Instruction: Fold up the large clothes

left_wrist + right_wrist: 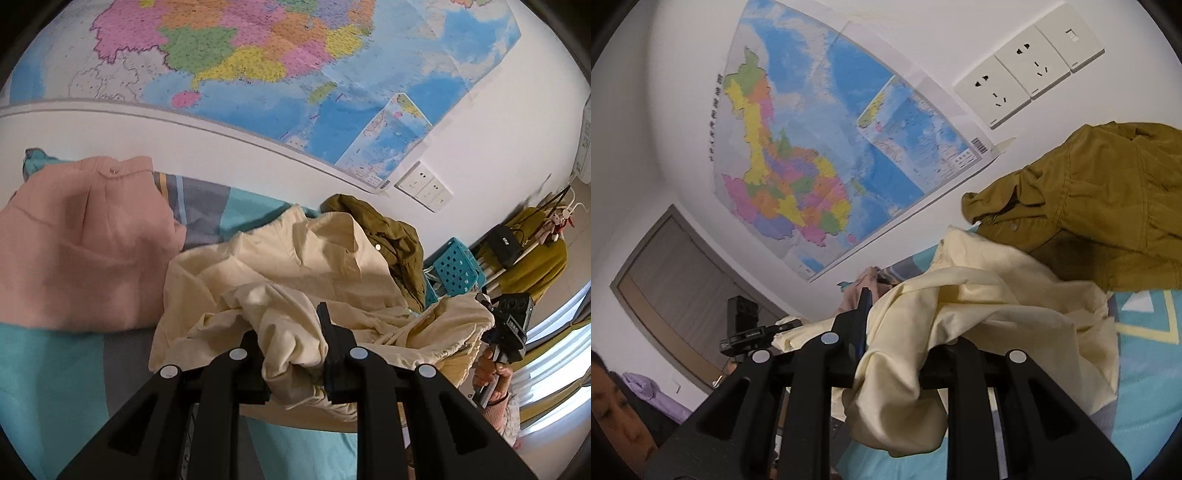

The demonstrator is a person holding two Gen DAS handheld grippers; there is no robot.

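A large cream garment lies crumpled on the bed. My left gripper is shut on a bunched fold of it, lifted off the bed. My right gripper is shut on another part of the same cream garment, whose cloth drapes over and hides the right finger. In the left wrist view the right gripper shows at the right, held by a hand, with cream cloth at its tip. The left gripper's camera body shows at the left of the right wrist view.
A pink garment lies folded at the left of the bed. An olive jacket lies by the wall behind the cream garment. The bedsheet is teal and grey. A teal perforated basket and a clothes rack stand beyond the bed. A map and sockets hang on the wall.
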